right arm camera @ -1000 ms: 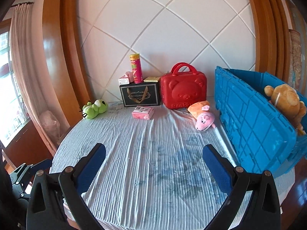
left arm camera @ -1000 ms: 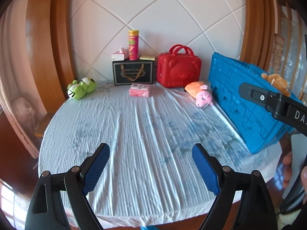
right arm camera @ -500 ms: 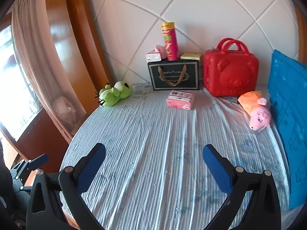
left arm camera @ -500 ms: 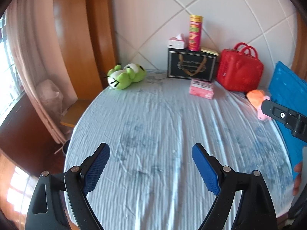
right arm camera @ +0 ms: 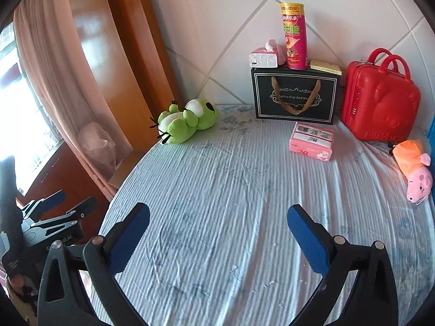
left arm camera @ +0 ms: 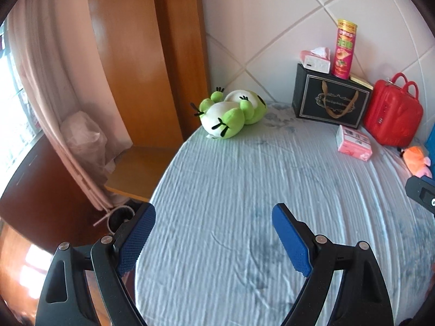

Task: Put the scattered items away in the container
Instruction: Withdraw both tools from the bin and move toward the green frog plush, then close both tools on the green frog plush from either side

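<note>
Scattered items, on the round table [right arm camera: 217, 244] with the pale striped cloth:

- Green frog plush [left arm camera: 231, 114]: lies at the table's far left edge, close to the wall. Loose, untouched.
- Pink packet [right arm camera: 311, 141]: lies near the far edge, just in front of the black gift box [right arm camera: 295, 95].
- Orange-and-pink pig plush [right arm camera: 413, 171]: lies at the right edge, just beside the red case [right arm camera: 380, 100].
- Chip can [right arm camera: 295, 35], tissue box [right arm camera: 265, 57] and a flat yellow box [right arm camera: 326, 68]: stand on top of the black gift box. Whether these count as items to tidy, you cannot tell from here.

Container: only a sliver of blue [right arm camera: 431, 133] shows at the right edge in the right wrist view; its inside is out of sight, so you cannot tell what it already holds.

Your grippers: left gripper [left arm camera: 214, 233] has its jaws spread wide with nothing between them, hanging over the table's near left edge and facing the frog. Right gripper [right arm camera: 217, 233] is likewise wide and empty, over the near middle of the cloth.

Progress, as a judgement: early. Three loose items at least are left on the cloth and neither hand carries anything. The frog looks the likeliest next pick for your left hand.
</note>
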The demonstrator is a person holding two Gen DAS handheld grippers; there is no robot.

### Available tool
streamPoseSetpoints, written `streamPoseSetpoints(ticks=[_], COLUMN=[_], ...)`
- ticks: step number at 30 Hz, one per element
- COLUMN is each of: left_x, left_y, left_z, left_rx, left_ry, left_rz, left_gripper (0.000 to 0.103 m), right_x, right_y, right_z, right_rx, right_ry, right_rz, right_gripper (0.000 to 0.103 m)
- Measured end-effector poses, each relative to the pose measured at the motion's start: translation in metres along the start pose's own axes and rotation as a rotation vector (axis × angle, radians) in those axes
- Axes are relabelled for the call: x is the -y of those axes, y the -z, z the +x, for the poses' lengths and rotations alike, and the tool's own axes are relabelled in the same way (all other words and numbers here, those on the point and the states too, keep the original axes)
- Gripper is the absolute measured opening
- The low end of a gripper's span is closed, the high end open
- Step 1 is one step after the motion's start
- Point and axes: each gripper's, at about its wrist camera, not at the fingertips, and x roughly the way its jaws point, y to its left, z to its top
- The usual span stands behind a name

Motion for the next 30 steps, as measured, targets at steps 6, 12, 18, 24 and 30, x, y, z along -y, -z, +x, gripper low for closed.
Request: streamPoseSetpoints(ticks=[6,12,18,24,30], left_x=[-0.041,-0.049,-0.030,-0.015,0.010], left_y=[-0.045,-0.085,-0.106,-0.116,-0.116], left_z=[0.099,0.187,0.255,0.283,0.295], left_rx=[0.002,0.011,-0.020,-0.052,-0.048], left_ry=[0.074,0.107,0.120,0.221,0.224], left_rz=[0.109,0.081,0.099,0.081,0.162], left_gripper=[0.088,0.088,0.088,0.088,0.089], right_x=[-0.042,-0.060,-0.055,-0.053,-0.048], right_y=[-0.040,-0.075,-0.128,-0.171,-0.201], right_z=[0.083,0.174,0.240,0.302,0.352], right_rx=[-0.006,-0.040,-0.018,-0.024,-0.075], right_ry=[0.117,0.088,0.096,0.027,-0.016], right_rz=[0.110,0.144,0.072,0.045,0.025], right_gripper=[0.103,0.103,0.103,0.103,0.103])
